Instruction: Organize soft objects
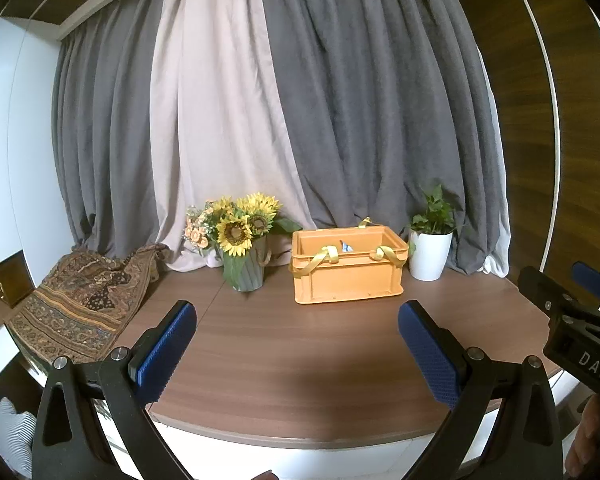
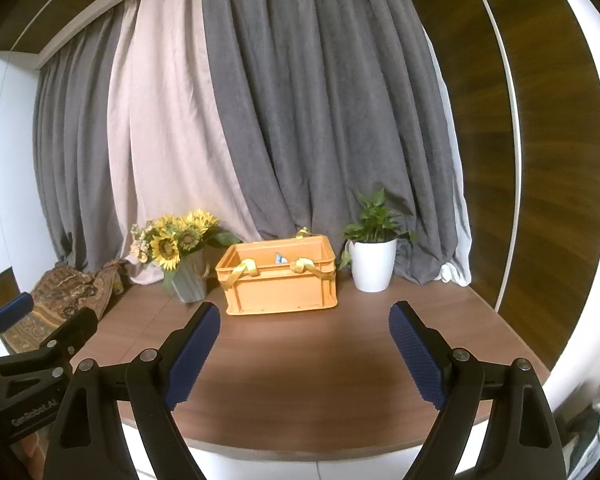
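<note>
An orange plastic crate (image 1: 346,276) (image 2: 280,286) stands at the back of the brown table, with yellow fabric straps (image 1: 320,258) draped over its front rim and something blue and white showing inside. A patterned brown cloth (image 1: 80,300) (image 2: 60,300) lies heaped at the table's left end. My left gripper (image 1: 298,350) hovers open over the near table edge, nothing between its blue pads. My right gripper (image 2: 304,354) is also open and empty, in front of the crate. Each gripper shows at the edge of the other's view.
A grey vase of sunflowers (image 1: 244,248) (image 2: 180,256) stands left of the crate. A white pot with a green plant (image 1: 430,246) (image 2: 372,256) stands to its right. Grey and pale curtains (image 1: 300,120) hang behind the table (image 1: 300,360). A wood-panelled wall is on the right.
</note>
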Tool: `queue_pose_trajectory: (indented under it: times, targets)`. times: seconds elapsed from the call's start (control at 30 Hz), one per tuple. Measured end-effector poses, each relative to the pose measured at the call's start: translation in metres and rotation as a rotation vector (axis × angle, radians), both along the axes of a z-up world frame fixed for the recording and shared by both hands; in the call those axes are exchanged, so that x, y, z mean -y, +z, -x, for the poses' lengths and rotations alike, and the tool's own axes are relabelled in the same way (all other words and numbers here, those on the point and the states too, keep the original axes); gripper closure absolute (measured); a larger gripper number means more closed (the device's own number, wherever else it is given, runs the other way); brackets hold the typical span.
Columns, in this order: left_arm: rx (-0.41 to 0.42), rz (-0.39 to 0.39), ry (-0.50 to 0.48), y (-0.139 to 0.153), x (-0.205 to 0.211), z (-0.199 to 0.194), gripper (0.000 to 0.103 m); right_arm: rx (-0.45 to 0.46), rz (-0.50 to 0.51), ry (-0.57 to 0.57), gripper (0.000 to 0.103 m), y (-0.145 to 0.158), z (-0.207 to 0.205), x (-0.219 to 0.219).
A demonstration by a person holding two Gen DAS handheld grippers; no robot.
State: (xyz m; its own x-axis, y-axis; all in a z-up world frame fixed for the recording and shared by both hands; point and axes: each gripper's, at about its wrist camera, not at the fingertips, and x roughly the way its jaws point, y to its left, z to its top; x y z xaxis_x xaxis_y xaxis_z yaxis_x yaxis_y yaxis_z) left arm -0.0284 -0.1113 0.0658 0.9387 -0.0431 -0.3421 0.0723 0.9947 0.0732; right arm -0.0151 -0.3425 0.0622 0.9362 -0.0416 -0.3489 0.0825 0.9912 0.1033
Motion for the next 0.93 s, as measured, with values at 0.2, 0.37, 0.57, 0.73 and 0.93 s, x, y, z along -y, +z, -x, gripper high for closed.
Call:
queue_pose_trajectory:
  times: [0.2,0.37,0.57,0.73,0.93]
  targets:
    - [0.003,-0.003,0.003,0.0,0.0,0.004,0.0,-0.001,-0.001,-0.003,0.015,-0.001,0.008,-0.001]
    - [0.004,-0.004,0.002,0.0,0.0,0.007,0.0,0.001,0.0,-0.005,0.015,-0.001,0.009,-0.001]
    - [0.008,-0.003,-0.001,0.0,-0.001,0.012,0.0,0.001,0.0,-0.003,0.015,-0.001,0.011,0.001]
    - [0.008,-0.004,0.0,0.001,-0.001,0.011,0.0,0.001,0.0,-0.004,0.015,-0.002,0.01,0.001]
    - [0.009,-0.006,0.002,0.001,-0.002,0.009,0.0,0.002,0.001,-0.004,0.015,-0.002,0.01,0.0]
